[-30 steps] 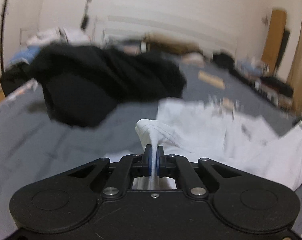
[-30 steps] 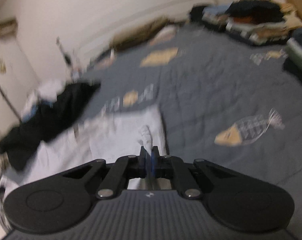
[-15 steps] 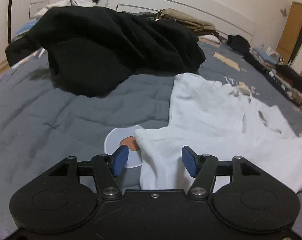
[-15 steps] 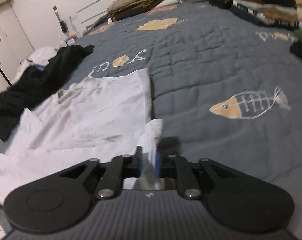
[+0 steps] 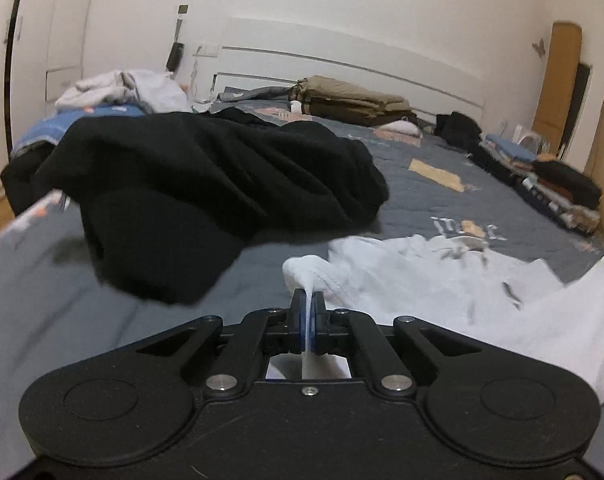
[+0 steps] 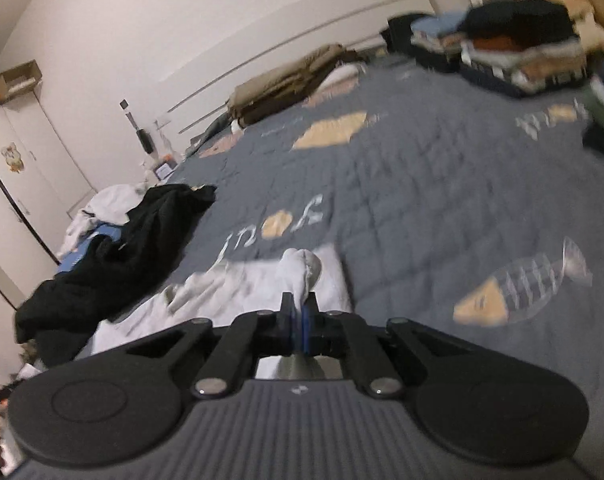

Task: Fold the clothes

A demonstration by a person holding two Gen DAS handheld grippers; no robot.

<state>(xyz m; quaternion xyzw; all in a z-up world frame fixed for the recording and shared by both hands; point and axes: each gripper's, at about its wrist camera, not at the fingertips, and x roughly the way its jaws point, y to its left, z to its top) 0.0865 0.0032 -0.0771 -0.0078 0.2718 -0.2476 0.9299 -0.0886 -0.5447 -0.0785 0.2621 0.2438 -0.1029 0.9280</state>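
A white shirt (image 5: 441,280) lies spread on the grey quilted bedspread (image 5: 42,320). My left gripper (image 5: 307,300) is shut on a bunched edge of it, and white cloth pokes out ahead of the blue pads. In the right wrist view the same white shirt (image 6: 230,296) stretches to the left, and my right gripper (image 6: 298,304) is shut on another bunched corner that stands up in front of the jaws. Both pinched corners are lifted off the bed.
A heap of black clothes (image 5: 222,184) lies just beyond the shirt, seen also as black clothes (image 6: 114,256) at left. Folded brown garments (image 5: 349,100) sit by the headboard. Stacks of folded clothes (image 6: 501,48) line the far right edge. A fish print (image 6: 521,288) marks the bedspread.
Half a second ago the left jaws stood wide over the shirt's edge; now they are closed on it. Both grippers have lifted their corners, and the views tilt up toward the headboard.
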